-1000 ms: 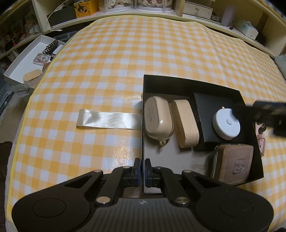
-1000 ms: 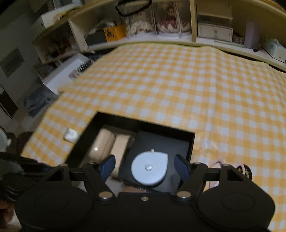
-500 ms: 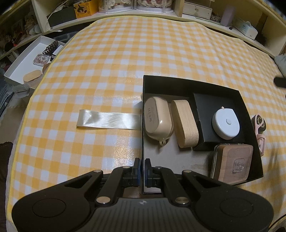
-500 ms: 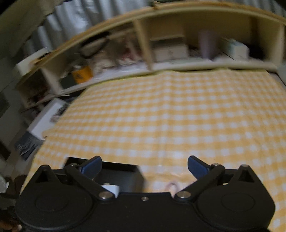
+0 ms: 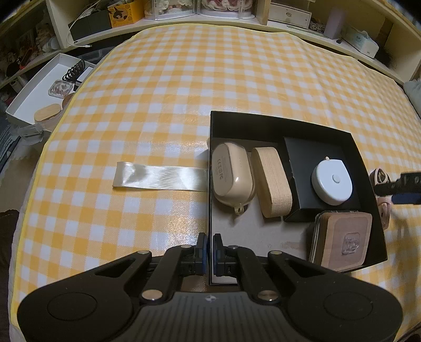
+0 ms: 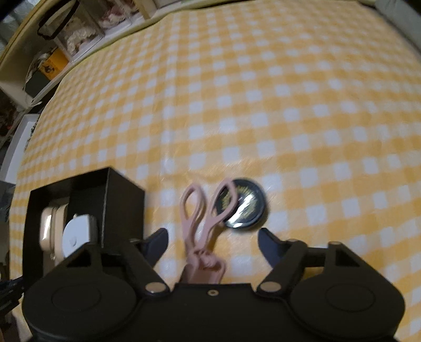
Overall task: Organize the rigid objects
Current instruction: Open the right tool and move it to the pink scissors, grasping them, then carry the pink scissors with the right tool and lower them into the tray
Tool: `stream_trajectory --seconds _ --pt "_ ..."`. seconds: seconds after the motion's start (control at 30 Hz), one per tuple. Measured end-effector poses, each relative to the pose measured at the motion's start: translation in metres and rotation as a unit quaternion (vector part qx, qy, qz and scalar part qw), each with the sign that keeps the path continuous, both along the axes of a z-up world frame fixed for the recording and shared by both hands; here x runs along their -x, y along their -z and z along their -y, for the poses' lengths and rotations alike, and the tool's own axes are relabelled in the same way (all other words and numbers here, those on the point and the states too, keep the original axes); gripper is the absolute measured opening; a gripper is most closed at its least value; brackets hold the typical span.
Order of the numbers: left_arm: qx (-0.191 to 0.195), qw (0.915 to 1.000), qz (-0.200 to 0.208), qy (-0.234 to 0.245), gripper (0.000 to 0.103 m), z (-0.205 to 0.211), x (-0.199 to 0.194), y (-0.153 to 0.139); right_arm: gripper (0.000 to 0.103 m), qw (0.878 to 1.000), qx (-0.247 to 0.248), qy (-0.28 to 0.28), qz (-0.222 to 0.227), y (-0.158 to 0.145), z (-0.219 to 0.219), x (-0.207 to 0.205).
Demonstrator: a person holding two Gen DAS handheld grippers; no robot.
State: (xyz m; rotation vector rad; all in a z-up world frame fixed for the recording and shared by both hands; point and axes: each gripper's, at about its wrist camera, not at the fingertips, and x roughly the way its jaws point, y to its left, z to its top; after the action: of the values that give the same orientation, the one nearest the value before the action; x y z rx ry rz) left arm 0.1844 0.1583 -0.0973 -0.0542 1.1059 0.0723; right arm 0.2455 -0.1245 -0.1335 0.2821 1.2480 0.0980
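Observation:
My left gripper (image 5: 209,251) is shut on the left wall of the black box (image 5: 289,123), near its front corner. Inside the box lie a beige case (image 5: 231,175), a wooden block (image 5: 272,181), a white round tape measure (image 5: 332,182) on a small black insert, and a square wooden coaster (image 5: 344,240). To the right of the box (image 6: 123,207), pink scissors (image 6: 196,218) lie on the cloth, one handle over a round black tin (image 6: 243,205). My right gripper (image 6: 211,236) hangs over the scissors. Its jaws are closing, the scissors lie between them, and the pads are clear of them.
A pale satin ribbon (image 5: 160,177) lies flat on the checked cloth, left of the box. A white tray (image 5: 31,92) with small items sits past the table's left edge. Cluttered shelves (image 5: 223,10) run along the back.
My right gripper moved from above the tape measure in the box to the right and down over the scissors, rolling as it went. The left gripper and box stayed still.

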Motion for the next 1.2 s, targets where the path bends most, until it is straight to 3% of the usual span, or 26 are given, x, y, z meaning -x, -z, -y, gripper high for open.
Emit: stream_trajectory --seconds 0.13,0.23,0.3,0.6,0.83,0.97,1.2 --pt "0.0 1.0 0.0 0.0 0.004 0.0 0.0 0.0 0.057 0.999 0.026 -0.022 -0.027 0.013 -0.014 0.001" --pt "0.0 1.0 0.0 0.0 0.004 0.0 0.0 0.0 0.052 0.998 0.048 -0.034 -0.02 0.015 -0.02 0.004" --pt "0.0 1.0 0.0 0.0 0.004 0.0 0.0 0.0 0.037 0.998 0.037 -0.038 -0.02 0.014 -0.02 0.005" --pt "0.0 1.0 0.0 0.0 0.004 0.0 0.0 0.001 0.029 0.998 0.055 -0.041 0.008 0.006 -0.031 0.006" --pt "0.001 1.0 0.0 0.0 0.004 0.0 0.0 0.001 0.029 0.997 0.063 -0.027 0.039 -0.027 -0.019 0.009" --pt "0.0 1.0 0.0 0.0 0.004 0.0 0.0 0.001 0.029 0.994 0.038 -0.022 0.1 -0.071 -0.016 0.013" --pt "0.0 1.0 0.0 0.0 0.004 0.0 0.0 0.001 0.029 0.974 -0.035 -0.118 0.188 -0.121 -0.054 0.032"
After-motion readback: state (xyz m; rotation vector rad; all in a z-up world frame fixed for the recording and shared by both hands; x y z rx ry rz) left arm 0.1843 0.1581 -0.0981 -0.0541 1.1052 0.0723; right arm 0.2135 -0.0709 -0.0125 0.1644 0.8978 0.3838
